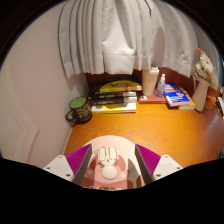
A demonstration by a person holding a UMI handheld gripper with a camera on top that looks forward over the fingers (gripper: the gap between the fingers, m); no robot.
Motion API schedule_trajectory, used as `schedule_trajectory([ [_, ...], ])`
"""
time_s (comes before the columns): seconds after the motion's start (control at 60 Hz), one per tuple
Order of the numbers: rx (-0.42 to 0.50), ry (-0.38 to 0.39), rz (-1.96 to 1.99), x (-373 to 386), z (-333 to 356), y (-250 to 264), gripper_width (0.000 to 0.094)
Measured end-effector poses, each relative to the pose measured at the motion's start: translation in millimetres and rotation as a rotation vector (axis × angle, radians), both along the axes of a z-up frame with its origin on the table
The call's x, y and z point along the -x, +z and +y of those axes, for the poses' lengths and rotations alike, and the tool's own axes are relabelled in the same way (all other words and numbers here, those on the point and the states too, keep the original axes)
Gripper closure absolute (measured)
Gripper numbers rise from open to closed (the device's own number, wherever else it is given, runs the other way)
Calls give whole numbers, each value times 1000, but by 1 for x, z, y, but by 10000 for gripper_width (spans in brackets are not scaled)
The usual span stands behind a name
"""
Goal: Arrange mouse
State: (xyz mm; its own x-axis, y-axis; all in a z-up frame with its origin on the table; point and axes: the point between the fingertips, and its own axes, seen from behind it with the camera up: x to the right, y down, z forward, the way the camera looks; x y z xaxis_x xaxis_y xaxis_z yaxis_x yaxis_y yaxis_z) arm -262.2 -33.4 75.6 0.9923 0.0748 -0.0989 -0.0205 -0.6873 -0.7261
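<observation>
A small white mouse point(108, 162) lies between my fingers, its buttons pointing away from me. It rests on a pale pink round mat point(128, 170) with a faint printed pattern, at the near edge of the wooden desk point(150, 125). My gripper point(110, 152) is open. The magenta pads point(80, 158) stand apart on either side of the mouse, with a gap visible on the right. The mouse's near end and the mat's near edge are hidden.
At the back of the desk stand a green mug point(78, 104), a stack of books point(115, 96), a small bottle point(160, 83) and a blue book point(178, 97). A pale object point(205, 70) sits at the far right. A white curtain point(110, 35) hangs behind.
</observation>
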Motion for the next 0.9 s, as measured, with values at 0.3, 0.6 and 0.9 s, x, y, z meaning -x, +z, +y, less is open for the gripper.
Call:
schedule_trajectory([
  [0.3,-116,-1,-28,-130,-86,113,87],
  [0.6,-144,-56,-54,-249,-164,129,89],
  [0.9,-131,-110,-72,-319,-208,120,89],
])
